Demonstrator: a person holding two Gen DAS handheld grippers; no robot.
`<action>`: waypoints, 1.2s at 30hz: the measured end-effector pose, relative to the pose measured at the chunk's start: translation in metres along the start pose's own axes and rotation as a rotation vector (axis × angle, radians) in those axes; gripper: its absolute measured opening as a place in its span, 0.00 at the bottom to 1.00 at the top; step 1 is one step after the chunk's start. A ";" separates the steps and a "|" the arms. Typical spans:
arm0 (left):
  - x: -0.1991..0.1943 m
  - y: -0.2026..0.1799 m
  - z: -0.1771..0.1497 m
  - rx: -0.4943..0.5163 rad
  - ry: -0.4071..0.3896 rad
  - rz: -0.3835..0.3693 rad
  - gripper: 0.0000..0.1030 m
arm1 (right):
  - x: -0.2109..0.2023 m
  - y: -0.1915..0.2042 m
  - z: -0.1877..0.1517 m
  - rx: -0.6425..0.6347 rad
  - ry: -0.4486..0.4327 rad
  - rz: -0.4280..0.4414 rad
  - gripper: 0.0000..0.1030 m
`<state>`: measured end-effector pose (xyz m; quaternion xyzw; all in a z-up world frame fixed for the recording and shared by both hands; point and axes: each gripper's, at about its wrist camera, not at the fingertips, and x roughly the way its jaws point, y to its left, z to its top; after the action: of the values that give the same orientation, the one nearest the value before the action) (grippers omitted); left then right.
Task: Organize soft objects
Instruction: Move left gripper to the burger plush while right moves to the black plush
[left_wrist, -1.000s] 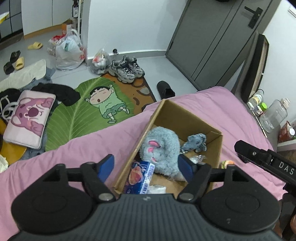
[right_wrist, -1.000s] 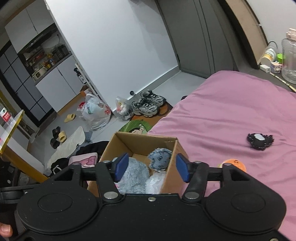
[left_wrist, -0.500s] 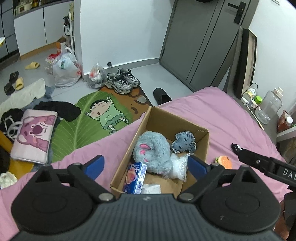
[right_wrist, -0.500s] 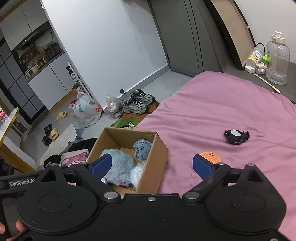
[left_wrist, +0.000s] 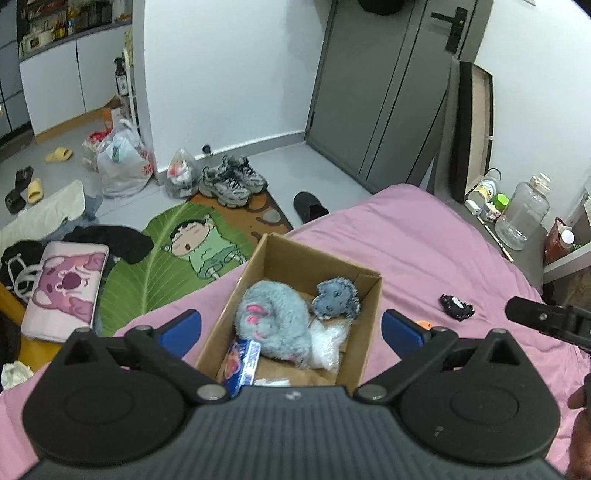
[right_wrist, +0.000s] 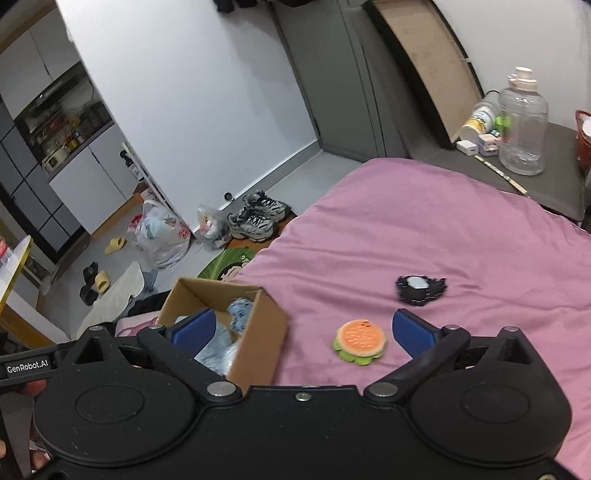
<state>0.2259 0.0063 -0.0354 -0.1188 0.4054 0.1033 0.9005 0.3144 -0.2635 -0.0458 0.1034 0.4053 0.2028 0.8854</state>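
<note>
A cardboard box (left_wrist: 295, 262) sits on the pink bed. In it lie a grey plush mouse (left_wrist: 273, 317), a small blue-grey plush (left_wrist: 336, 297), a white plastic bag (left_wrist: 328, 341) and a blue packet (left_wrist: 242, 363). My left gripper (left_wrist: 291, 326) hovers above the box, its jaws opening wide with nothing held. My right gripper (right_wrist: 303, 328) is also opening and empty, above the sheet beside the box (right_wrist: 258, 343). An orange-and-green burger toy (right_wrist: 360, 341) lies on the sheet within the right gripper's span. Beyond it rests a black soft item (right_wrist: 421, 290).
The pink bed (right_wrist: 443, 229) ends just left of the box. Below are a leaf rug (left_wrist: 155, 269), sneakers (left_wrist: 232, 181) and plastic bags. A grey side surface holds a clear water jug (right_wrist: 522, 122) and small bottles. A hand (left_wrist: 580, 402) holds the right gripper's frame.
Both grippers have opened wide and drawn back and up from the box. The right wrist view has swung right, so the burger toy now lies between its fingers.
</note>
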 end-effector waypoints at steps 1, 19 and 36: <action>0.000 -0.004 0.000 0.009 -0.005 0.000 1.00 | -0.001 -0.006 -0.001 0.007 -0.002 0.000 1.00; 0.038 -0.115 -0.011 0.140 0.033 -0.033 1.00 | 0.004 -0.100 0.009 0.200 -0.005 0.006 1.00; 0.121 -0.174 -0.033 0.121 0.127 0.003 0.96 | 0.057 -0.176 0.001 0.398 0.045 0.047 0.99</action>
<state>0.3305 -0.1576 -0.1252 -0.0696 0.4676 0.0722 0.8782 0.3971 -0.3958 -0.1447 0.2810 0.4544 0.1415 0.8334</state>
